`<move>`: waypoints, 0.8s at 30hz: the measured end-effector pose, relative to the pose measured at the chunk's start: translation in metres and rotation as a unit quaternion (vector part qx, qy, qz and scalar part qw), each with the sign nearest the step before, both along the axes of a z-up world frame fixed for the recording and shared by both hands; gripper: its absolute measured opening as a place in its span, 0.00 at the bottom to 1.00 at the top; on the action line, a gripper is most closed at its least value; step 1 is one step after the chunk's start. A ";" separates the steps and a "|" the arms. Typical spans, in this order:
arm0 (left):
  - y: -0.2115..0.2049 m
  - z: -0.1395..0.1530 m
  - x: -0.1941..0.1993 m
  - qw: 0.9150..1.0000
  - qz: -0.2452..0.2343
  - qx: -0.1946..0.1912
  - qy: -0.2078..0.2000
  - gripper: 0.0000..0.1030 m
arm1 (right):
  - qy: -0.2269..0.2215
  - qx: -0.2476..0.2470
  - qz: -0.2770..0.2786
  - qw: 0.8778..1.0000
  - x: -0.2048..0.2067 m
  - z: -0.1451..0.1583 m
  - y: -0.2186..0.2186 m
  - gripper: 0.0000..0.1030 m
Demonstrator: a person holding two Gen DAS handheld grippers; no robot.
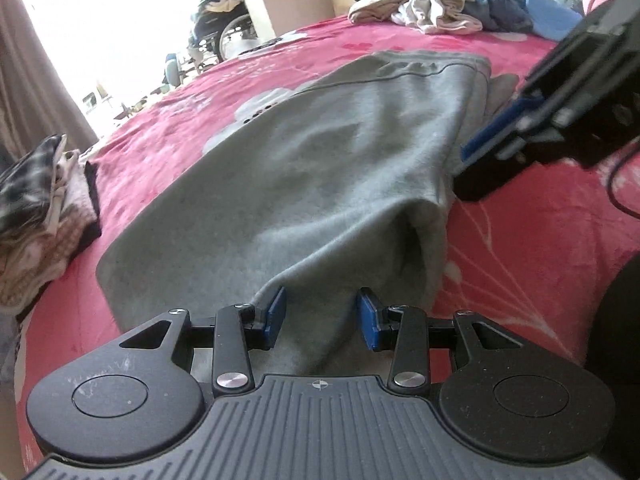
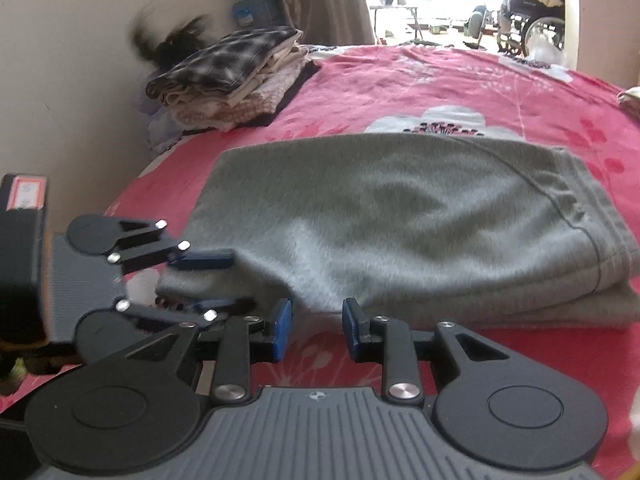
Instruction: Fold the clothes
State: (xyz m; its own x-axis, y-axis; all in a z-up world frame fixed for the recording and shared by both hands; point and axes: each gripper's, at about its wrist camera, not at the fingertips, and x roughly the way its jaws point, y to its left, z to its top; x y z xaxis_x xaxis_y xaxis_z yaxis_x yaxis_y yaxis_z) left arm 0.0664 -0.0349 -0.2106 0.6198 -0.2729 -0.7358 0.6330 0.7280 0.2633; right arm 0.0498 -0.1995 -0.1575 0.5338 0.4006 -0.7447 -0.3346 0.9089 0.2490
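The grey fleece garment [image 1: 320, 168] lies partly folded on the pink floral blanket [image 1: 532, 248], its layered, seamed end [image 2: 592, 240] toward the far side in the left wrist view and its near end drawn into a raised tuck. The left gripper [image 1: 322, 318] has this near end between its blue pads [image 1: 276, 316]; the jaws stand partly apart around the bunched cloth, and it cannot be told whether the pads actually press on it. In the right wrist view the left gripper [image 2: 212, 280] straddles the same corner from the side. The right gripper [image 2: 316, 328] sits at the garment's near edge with its jaws apart and only blanket visible between them; no cloth is held. Risk one: if the left pads are not bearing on the fleece, any lift is likely to let the thick fabric slide out and the tuck collapse. Risk two: lifting from one corner only may skew the fold and pull the stacked layers out of register. Risk three: the two grippers are near each other and could collide. The folded stack [image 2: 228, 76] beside the wall and the unfolded pile [image 1: 440, 4] at the far end of the bed lie well apart from the work.
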 end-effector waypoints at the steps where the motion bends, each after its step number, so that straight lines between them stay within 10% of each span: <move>1: -0.001 -0.002 0.002 1.000 -0.001 0.005 -0.003 0.38 | 0.002 0.002 0.002 1.000 -0.001 -0.001 0.000 0.29; 13: 0.002 0.001 -0.001 0.998 -0.052 0.040 -0.021 0.39 | -0.054 -0.052 0.099 0.992 0.007 0.003 0.022 0.41; 22: 0.008 -0.002 -0.015 0.994 -0.081 0.071 -0.031 0.41 | -0.093 -0.219 0.273 0.932 0.025 -0.036 0.088 0.37; 24: 0.008 -0.003 -0.014 0.993 -0.086 0.076 -0.036 0.41 | -0.111 -0.250 0.290 0.917 0.021 -0.042 0.096 0.19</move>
State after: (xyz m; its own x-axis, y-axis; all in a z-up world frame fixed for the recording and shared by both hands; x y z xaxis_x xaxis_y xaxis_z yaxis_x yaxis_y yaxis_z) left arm 0.0527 -0.0270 -0.2135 0.6257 -0.2686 -0.7324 0.7201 0.5599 0.4099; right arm 0.0709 -0.1032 -0.1992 0.5003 0.3029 -0.8112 -0.7900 0.5432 -0.2843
